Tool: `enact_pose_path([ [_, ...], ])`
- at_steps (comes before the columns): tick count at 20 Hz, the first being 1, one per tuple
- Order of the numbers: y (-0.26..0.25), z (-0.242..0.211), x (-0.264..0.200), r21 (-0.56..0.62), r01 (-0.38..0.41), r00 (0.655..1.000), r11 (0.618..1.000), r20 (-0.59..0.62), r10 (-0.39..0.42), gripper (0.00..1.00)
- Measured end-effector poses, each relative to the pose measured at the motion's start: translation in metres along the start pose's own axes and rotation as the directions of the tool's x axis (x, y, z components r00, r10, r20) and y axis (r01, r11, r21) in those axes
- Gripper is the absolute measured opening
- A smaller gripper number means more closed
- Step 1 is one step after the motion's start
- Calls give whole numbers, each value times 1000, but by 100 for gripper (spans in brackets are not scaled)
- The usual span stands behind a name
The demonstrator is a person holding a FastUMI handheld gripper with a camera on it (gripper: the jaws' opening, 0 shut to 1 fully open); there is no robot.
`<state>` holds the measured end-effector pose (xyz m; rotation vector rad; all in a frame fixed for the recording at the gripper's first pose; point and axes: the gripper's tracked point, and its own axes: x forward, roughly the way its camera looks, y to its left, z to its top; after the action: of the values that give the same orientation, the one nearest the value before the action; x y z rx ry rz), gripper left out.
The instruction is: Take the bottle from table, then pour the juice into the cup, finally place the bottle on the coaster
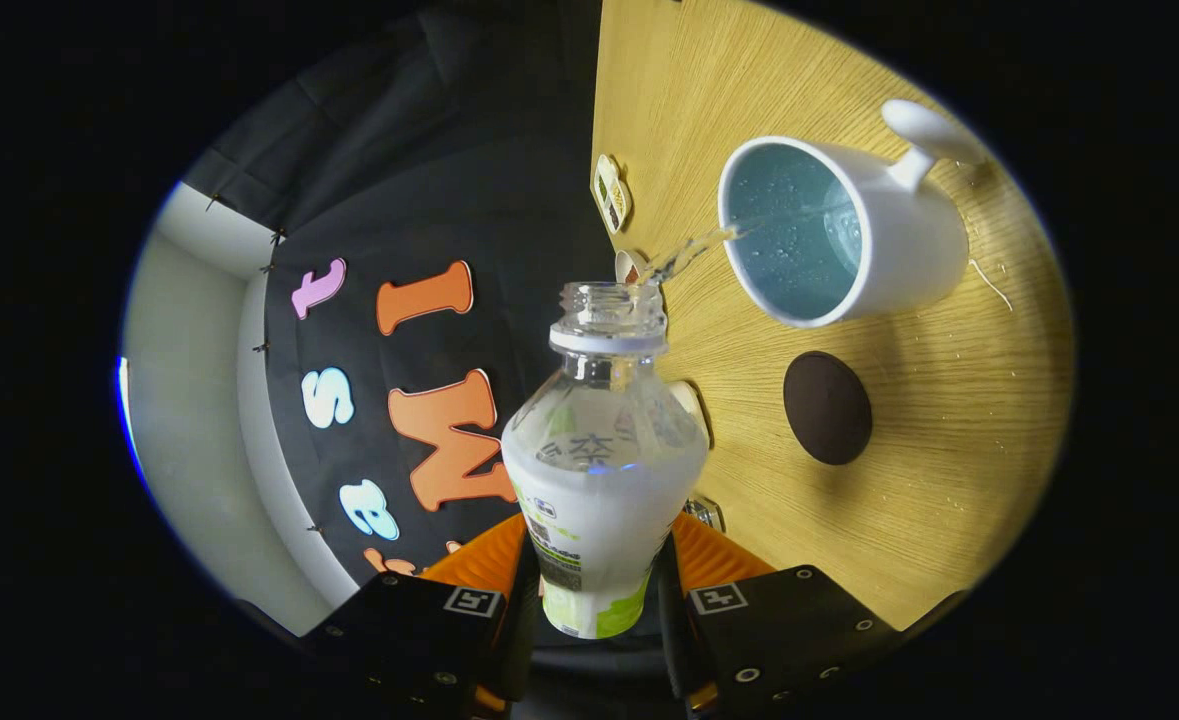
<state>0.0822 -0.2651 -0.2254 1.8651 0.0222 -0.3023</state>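
Wooden table | gripper clamps bottle (pouring) | cup, coaster beyond

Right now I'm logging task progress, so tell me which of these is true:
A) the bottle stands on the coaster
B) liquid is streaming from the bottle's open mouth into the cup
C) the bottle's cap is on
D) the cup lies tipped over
B: the bottle, clamped between the fingers of the hand-held gripper, is tilted and a thin clear stream runs from its uncapped mouth into the white cup; the coaster lies bare.

Bottle label print too blurred; nothing legible.
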Motion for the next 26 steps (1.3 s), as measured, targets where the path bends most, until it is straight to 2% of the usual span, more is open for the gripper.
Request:
enact_pose_path([
  [26, 17, 8, -2, 119, -48, 998, 992, 34, 44, 54],
])
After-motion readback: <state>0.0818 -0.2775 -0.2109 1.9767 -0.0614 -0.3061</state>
